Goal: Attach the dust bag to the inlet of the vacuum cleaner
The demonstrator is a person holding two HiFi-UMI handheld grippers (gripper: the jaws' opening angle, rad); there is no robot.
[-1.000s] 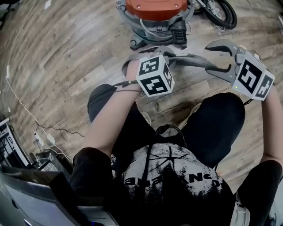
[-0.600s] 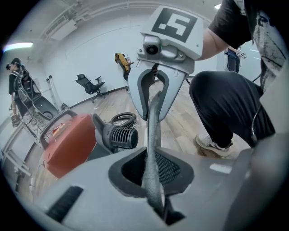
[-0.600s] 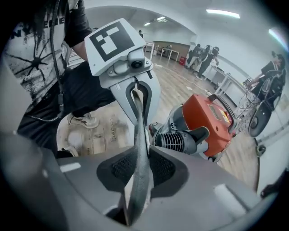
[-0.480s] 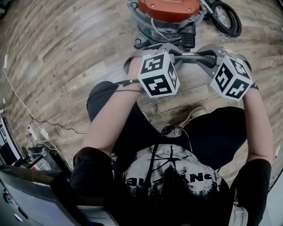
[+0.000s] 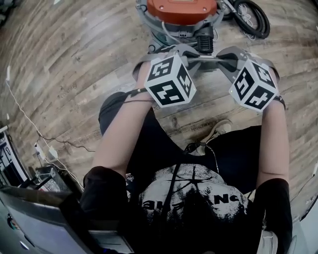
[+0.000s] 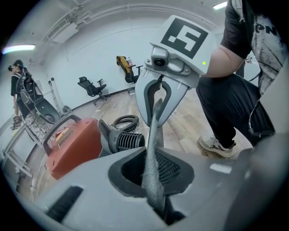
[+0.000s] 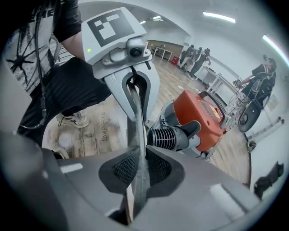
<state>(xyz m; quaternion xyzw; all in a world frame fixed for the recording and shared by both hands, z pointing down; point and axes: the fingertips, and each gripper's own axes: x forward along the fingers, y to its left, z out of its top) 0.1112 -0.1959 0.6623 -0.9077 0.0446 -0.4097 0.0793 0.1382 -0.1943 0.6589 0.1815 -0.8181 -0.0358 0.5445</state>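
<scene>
The grey dust bag (image 5: 208, 58) hangs edge-on, stretched between my two grippers above the wooden floor. My left gripper (image 5: 191, 53) is shut on one edge; in the left gripper view the bag (image 6: 153, 153) runs straight out from between its pads. My right gripper (image 5: 224, 56) faces it from the right, its jaws closing with the pads pressed on the other edge of the bag (image 7: 137, 149). Just beyond stands the vacuum cleaner (image 5: 181, 9) with its orange top, and its black ribbed port (image 5: 205, 42) points toward the bag.
A coiled black hose (image 5: 253, 17) lies right of the vacuum. The person's shoe (image 5: 218, 130) is on the floor below the grippers. Thin cables (image 5: 30, 124) and equipment sit at the left. People (image 7: 266, 72) and an office chair (image 6: 90, 85) stand far off.
The right gripper, open and off to the right a second ago, has swung in and closed on the bag's free edge. Both grippers have shifted toward the vacuum.
</scene>
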